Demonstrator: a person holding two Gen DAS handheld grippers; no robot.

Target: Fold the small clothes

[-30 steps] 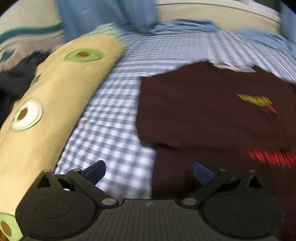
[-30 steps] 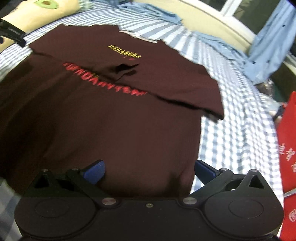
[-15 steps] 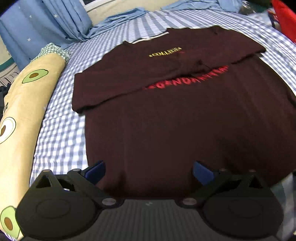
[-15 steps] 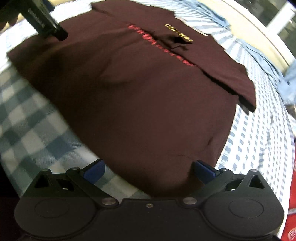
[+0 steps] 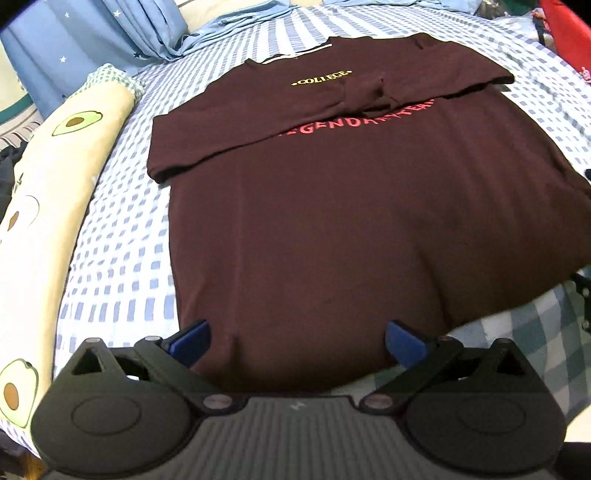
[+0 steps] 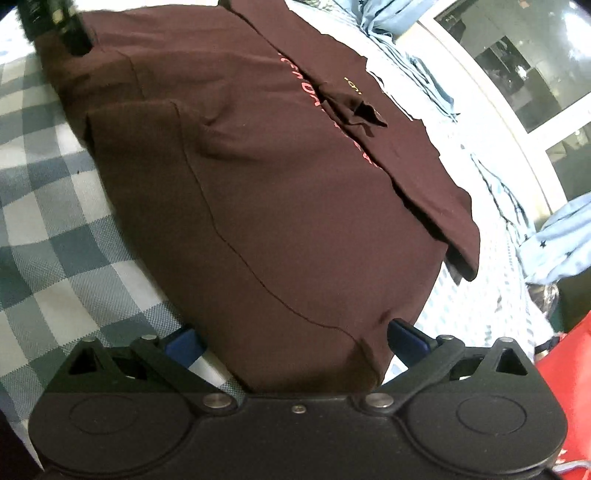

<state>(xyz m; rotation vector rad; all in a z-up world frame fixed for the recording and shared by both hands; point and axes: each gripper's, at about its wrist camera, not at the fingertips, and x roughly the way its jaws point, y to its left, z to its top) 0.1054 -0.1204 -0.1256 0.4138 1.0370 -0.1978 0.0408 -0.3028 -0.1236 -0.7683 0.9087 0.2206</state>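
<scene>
A dark maroon cotton T-shirt (image 5: 332, 206) lies flat on the bed, on a sheet with small blue and white checks (image 5: 122, 266), and its two short sleeves are folded inward across the chest. Yellow letters "COLLEGE" (image 5: 320, 78) show near the collar, and a line of red letters (image 5: 354, 123) runs below them, partly covered by the sleeves. The left gripper (image 5: 295, 338) is at the bottom hem of the shirt on its left corner, with its blue fingers (image 5: 190, 341) spread wide apart and the hem between them; nothing is pinched. The right gripper (image 6: 291, 339) is at the other corner of the hem, its blue fingers (image 6: 404, 339) also wide apart, with the cloth between them. A long cream bolster pillow with avocado prints (image 5: 40, 206) lies beside the shirt on the left side. Light blue curtains with white stars (image 5: 92, 33) hang behind the bed. A cloth with larger grey-green checks (image 6: 44, 206) lies under the hem edge.
</scene>
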